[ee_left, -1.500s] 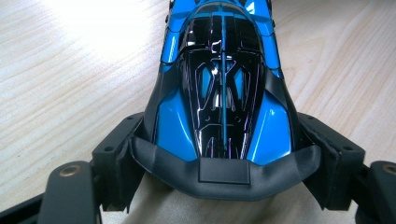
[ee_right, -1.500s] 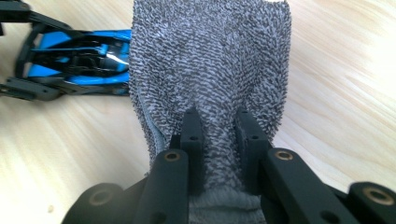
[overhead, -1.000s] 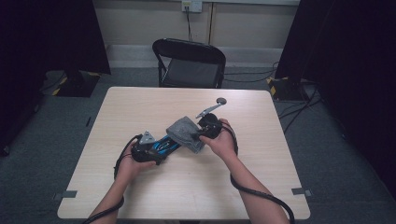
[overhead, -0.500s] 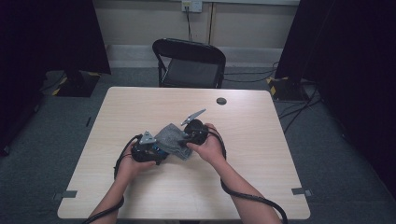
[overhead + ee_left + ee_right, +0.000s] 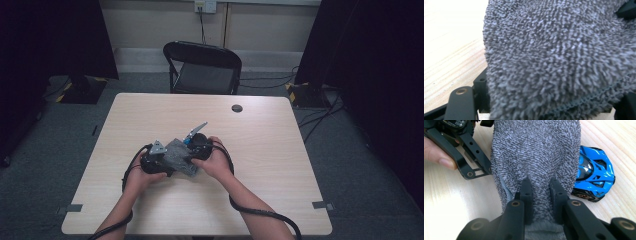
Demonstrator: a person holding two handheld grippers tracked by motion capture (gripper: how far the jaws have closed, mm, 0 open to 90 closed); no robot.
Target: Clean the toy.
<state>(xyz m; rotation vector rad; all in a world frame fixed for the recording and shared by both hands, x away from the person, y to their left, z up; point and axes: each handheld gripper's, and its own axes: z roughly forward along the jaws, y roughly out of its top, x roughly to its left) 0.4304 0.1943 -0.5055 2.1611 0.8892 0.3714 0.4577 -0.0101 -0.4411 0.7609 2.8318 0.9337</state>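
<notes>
A grey terry cloth [image 5: 177,159] lies bunched between my two grippers at the middle of the table [image 5: 280,165]. My right gripper [image 5: 540,185] is shut on a fold of the cloth [image 5: 536,152], with the pile squeezed between its jaws. A blue toy car [image 5: 594,175] pokes out from under the cloth's right edge and rests on the wood. My left gripper [image 5: 167,160] faces the right gripper [image 5: 189,154]. Its jaws stand wide around the car's covered rear, and the cloth [image 5: 554,55] drapes over them. The left gripper's black linkage [image 5: 469,157] shows beside the cloth.
A small black round cap [image 5: 237,108] sits on the table toward the far edge. A black folding chair [image 5: 202,67] stands behind the table. Cables trail from both grippers over the near edge. Bare wood lies on either side of the hands.
My right gripper has carried the cloth left and nearer, up against the left gripper. The cloth now covers most of the blue car. The left hand has stayed put.
</notes>
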